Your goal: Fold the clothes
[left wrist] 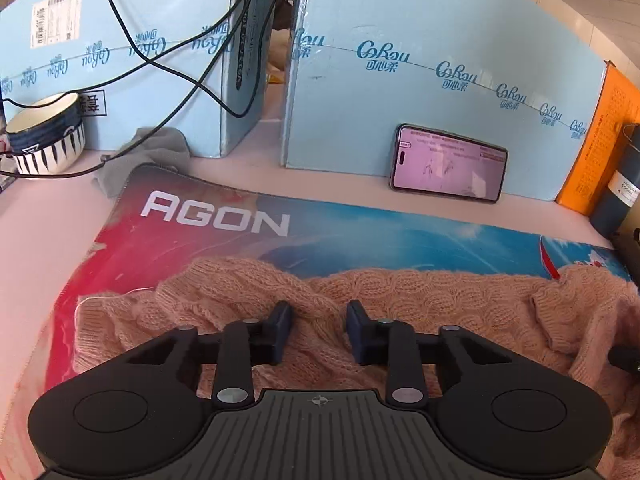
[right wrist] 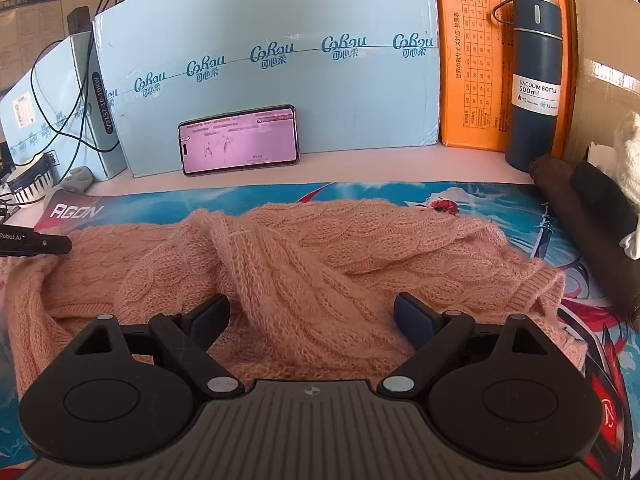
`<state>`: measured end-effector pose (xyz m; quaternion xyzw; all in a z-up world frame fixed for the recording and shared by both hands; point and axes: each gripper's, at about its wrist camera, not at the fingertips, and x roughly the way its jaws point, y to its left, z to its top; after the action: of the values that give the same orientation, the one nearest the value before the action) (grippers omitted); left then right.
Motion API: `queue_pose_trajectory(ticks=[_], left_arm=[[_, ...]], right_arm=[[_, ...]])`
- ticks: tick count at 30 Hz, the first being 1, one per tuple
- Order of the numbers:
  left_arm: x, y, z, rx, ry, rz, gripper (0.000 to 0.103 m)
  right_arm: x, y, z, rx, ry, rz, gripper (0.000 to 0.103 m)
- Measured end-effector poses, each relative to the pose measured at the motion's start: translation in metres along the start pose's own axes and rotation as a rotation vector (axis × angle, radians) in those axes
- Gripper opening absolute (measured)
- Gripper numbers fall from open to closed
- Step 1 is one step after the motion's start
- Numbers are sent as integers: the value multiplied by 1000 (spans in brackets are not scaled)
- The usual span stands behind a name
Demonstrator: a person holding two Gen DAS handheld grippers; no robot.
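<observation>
- Fingers (left wrist: 280, 328) of the left gripper (left wrist: 318, 330) are seen in the left wrist view drawn fairly near one another, with a narrow gap left between them. A ridge of the salmon-pink cable-knit sweater (left wrist: 420, 292) runs through that gap. Whether the pads are already pressed on the knit cannot be told.
- The sweater is spread, rumpled, over the near half of the red-and-blue printed desk mat marked AGON (left wrist: 216, 216). The far strip of the mat is left bare.
- Beyond the mat's far edge a black phone with a lit pink screen (left wrist: 448, 164) is propped against a pale blue carton. Off the mat's far left corner two stacked blue-and-white striped bowls (left wrist: 44, 132) are set, with black cables (left wrist: 180, 68) hanging above them.
- In the right wrist view the right gripper (right wrist: 310, 316) is held wide apart and empty over the sweater (right wrist: 320, 248), a thick diagonal fold lying between its fingers (right wrist: 414, 314).
- Off the far right corner of the mat (right wrist: 76, 211), a dark blue steel vacuum bottle (right wrist: 534, 84) is stood upright.
- Risks, as judged: only a single loose layer may be caught by the left fingers, so the open knit could be stretched or snagged when lifted. The fold could be skewed if the empty right gripper is closed on the bulky ridge rather than an edge. The phone (right wrist: 240, 140) or bottle could be toppled by a wide sweep towards the far edge of the mat.
</observation>
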<state>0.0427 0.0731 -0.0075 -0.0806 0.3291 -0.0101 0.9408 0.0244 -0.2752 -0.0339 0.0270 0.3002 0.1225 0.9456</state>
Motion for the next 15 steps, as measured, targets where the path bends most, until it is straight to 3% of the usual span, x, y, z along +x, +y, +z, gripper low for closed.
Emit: queue_pose_trajectory(ticks=[2,9,10,12,15], left_arm=[[-16,8,-5,-17,-64,-18,7],[-105,17,-38,-57,-351,-59,7],[-116,19,-47,-70,-366,-54,7],[-132,26,-66,-106,-377,-35,7],[-141,40,-92,-191,-333,-30,7]], right_arm=[[0,0,0,1,-1,1,89],[-8,-10,-2,66,-28,-17,83],[-10,-11,-3,75,-33,-26,79],[-14,-13,-4,92,-41,-48,58],[-24,-15,-8,117,-51,-54,34]])
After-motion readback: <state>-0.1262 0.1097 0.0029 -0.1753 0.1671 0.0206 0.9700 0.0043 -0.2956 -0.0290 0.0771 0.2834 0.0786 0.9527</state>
